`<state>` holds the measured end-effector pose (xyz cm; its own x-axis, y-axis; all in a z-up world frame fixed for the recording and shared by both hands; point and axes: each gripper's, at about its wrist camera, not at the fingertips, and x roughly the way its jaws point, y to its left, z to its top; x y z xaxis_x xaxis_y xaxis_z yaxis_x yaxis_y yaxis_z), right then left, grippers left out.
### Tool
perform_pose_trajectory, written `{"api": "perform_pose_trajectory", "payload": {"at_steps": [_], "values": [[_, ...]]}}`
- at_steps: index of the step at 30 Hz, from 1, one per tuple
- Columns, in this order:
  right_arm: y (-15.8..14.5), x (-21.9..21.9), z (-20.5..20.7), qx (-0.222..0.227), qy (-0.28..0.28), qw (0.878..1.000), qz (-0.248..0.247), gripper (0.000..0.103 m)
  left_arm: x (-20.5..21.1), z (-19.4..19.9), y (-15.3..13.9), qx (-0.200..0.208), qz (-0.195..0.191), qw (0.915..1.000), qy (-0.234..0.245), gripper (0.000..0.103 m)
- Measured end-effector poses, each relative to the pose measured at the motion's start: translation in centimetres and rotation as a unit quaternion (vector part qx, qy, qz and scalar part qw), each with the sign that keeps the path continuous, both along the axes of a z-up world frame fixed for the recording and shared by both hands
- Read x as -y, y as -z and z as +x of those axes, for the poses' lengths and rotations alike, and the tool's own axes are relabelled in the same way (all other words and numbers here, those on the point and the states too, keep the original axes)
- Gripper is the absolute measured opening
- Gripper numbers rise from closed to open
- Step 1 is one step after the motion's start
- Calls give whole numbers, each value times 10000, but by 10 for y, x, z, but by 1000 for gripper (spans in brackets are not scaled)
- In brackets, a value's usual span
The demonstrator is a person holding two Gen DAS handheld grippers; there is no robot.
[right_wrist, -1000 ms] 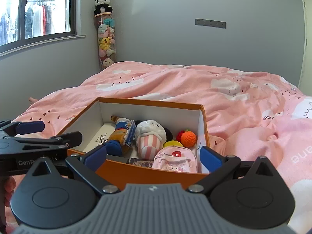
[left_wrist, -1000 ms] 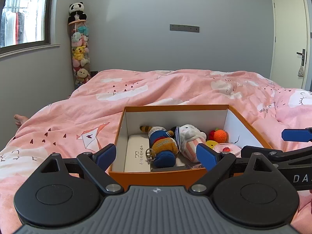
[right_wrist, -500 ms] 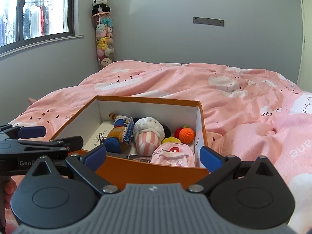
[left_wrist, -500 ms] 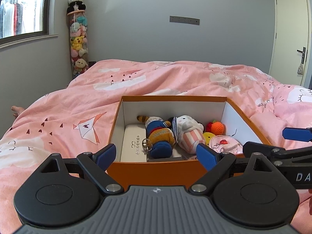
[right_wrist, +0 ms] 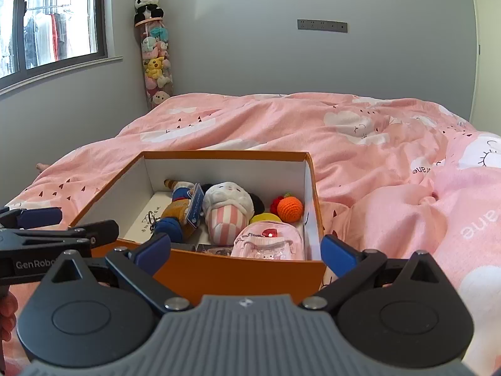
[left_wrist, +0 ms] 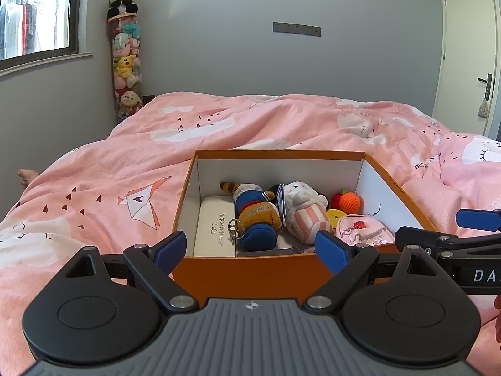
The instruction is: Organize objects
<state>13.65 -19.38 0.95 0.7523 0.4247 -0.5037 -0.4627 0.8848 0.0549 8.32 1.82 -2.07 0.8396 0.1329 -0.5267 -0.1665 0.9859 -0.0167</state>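
An orange box sits on the pink bed. Inside lie a white glasses case, a blue and brown plush doll, a pink striped plush, an orange knitted fruit and a small pink backpack. My left gripper is open and empty, just before the box's near wall. My right gripper is open and empty at the same wall, to the right of the left one.
The pink duvet covers the bed around the box. A clear tube of plush toys topped by a panda stands in the far corner. A window is at left, a door at right. A bare foot shows at the bed's left edge.
Both grippers have risen and tilted slightly, so the box sits lower in view and more of its inside shows. Both stay open and empty.
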Motion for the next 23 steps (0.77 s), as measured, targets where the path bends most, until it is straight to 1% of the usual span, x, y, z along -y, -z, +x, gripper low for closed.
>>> {"api": "perform_pose_trajectory", "payload": {"at_steps": [15, 23], "values": [[4, -2, 0, -71, -28, 9999, -68, 102, 0, 0, 1, -25, 17, 10000, 22, 103], [5, -4, 0, -103, -42, 9999, -110, 102, -1, 0, 1, -29, -43, 10000, 9, 103]]}}
